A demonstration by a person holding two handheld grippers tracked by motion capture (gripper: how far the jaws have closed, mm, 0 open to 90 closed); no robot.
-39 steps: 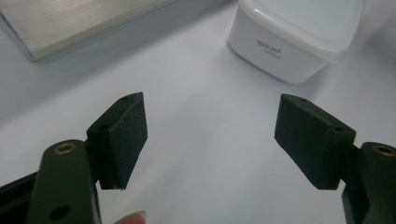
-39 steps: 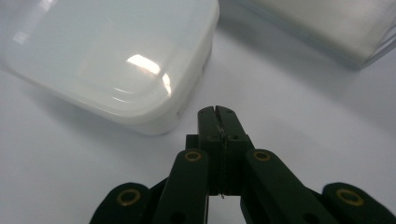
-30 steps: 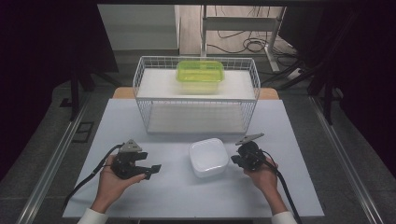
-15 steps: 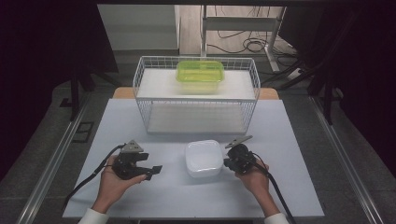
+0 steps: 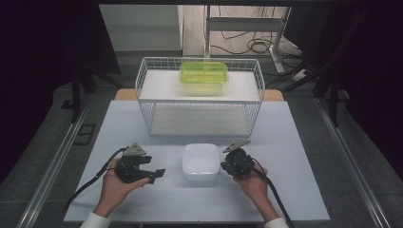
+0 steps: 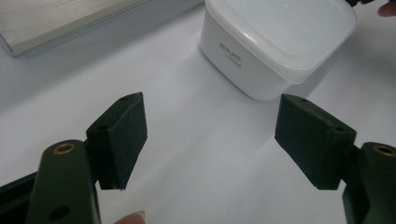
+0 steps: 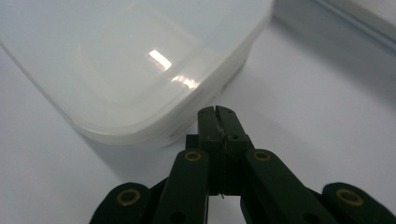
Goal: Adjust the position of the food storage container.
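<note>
- two hand-held grippers, one white box, one green box, one wire basket, one worktop.
- the white box [image 5: 201, 161], lid on, sits flat on the worktop [image 5: 294, 142] near its front middle, between the two hand-held grippers and in front of the basket.
- the left hand-held gripper [image 5: 157, 174] lies left of the white box, apart from it, its jaws spread wide with nothing between them; in the left gripper view [image 6: 210, 144] only bare worktop lies between the pads, and the white box [image 6: 280, 42] is beyond them.
- the right hand-held gripper [image 5: 223, 166] is at the white box's right side, its jaws pressed together and holding nothing; in the right gripper view the closed tips [image 7: 218, 116] are right against the wall of the white box [image 7: 121, 60], just under the lid's rim; whether they touch it i cannot tell.
- the wire basket [image 5: 142, 90] stands at the back of the worktop, and the green box [image 5: 203, 73] rests on its upper level, well apart from the white box.
- a strip of open worktop runs between the white box and the basket's front edge.
- wide bare worktop lies left of the left hand-held gripper and right of the right one, out to the side edges.
- the front edge is near both hands.
</note>
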